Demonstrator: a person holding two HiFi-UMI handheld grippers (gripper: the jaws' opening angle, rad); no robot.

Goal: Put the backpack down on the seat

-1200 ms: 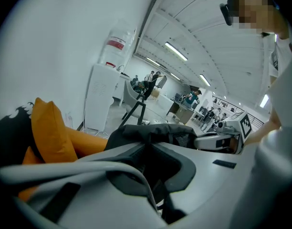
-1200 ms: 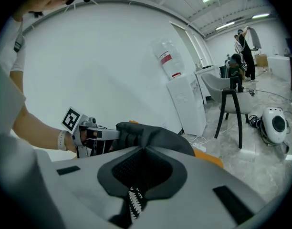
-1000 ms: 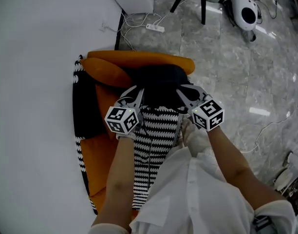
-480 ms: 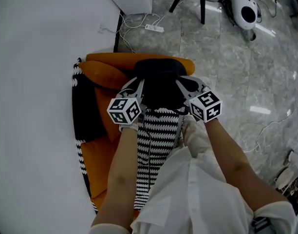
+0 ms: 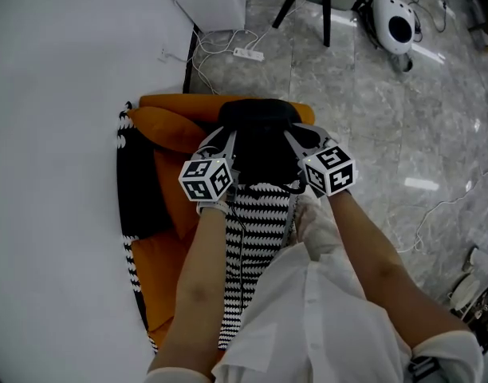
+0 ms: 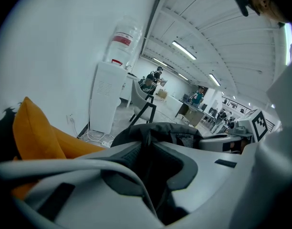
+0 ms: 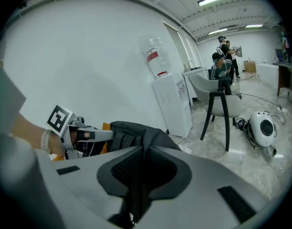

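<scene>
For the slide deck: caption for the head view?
Left hand-held gripper and right hand-held gripper hold the black backpack over the orange seat.

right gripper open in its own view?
No: the right gripper is shut on a fold of the black backpack.

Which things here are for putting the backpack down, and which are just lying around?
For the job: backpack, orange seat, left hand-held gripper, right hand-held gripper.
Just lying about: power strip, chair, water dispenser, white round device.
</scene>
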